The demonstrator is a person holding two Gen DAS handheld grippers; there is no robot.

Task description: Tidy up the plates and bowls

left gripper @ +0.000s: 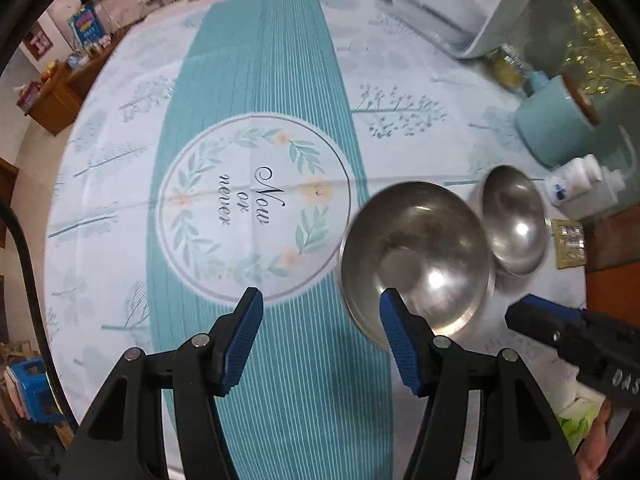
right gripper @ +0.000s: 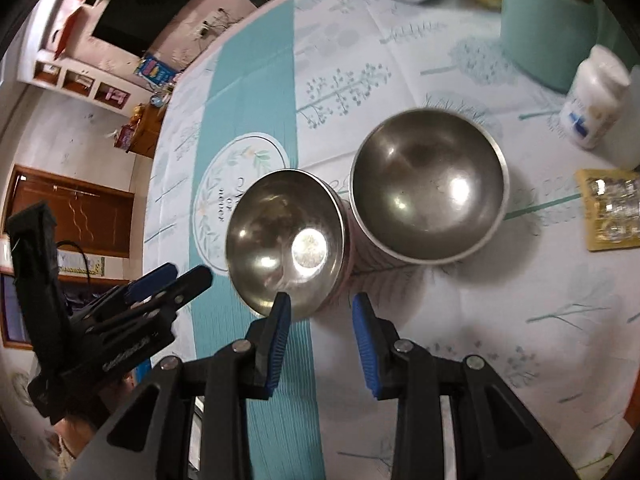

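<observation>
Two steel bowls stand side by side on the round table. The near bowl (left gripper: 416, 256) (right gripper: 286, 240) lies just ahead of both grippers. The far bowl (left gripper: 514, 220) (right gripper: 430, 188) sits beside it, touching or nearly so. My left gripper (left gripper: 320, 340) is open and empty, its right finger overlapping the near bowl's rim in the left wrist view. My right gripper (right gripper: 320, 340) is open and empty, its left finger at the near bowl's front rim. The right gripper also shows in the left wrist view (left gripper: 560, 332), the left gripper in the right wrist view (right gripper: 168, 280).
A teal canister (left gripper: 556, 120) (right gripper: 548, 20), white pill bottles (left gripper: 576, 180) (right gripper: 596, 96) and a blister pack (left gripper: 568, 244) (right gripper: 612, 208) stand right of the bowls. A white dish rack (left gripper: 460, 0) sits at the far edge. The tablecloth (left gripper: 256, 200) covers the table.
</observation>
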